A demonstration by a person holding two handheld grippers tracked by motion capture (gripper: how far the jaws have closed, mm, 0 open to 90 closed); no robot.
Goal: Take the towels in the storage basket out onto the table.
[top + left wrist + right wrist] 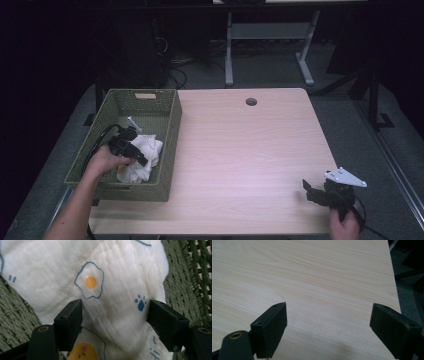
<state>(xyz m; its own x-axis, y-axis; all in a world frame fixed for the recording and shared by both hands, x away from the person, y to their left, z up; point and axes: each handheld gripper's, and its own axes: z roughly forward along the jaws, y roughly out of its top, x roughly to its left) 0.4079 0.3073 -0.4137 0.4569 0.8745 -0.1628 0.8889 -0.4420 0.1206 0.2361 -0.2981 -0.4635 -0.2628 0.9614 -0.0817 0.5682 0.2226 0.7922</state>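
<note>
Left claw [131,150] down inside the green woven basket [172,131] at nine o'clock on the table [250,150], jaws spread wide astride a fold of the white printed cloth [120,277], pads not yet pressing on it. Cloth bunched toward the basket's near half, fried-egg print facing up.

Best handled so: sink a little deeper until a thick ridge of fabric sits between the pads, then pinch on that ridge rather than a single thin layer. Keep clear of the wicker wall at three o'clock in the left gripper view. Lift straight up, slowly, watching for snags on the weave.

Right claw [328,322] wide, holding nothing, parked over bare wood near five o'clock.
</note>
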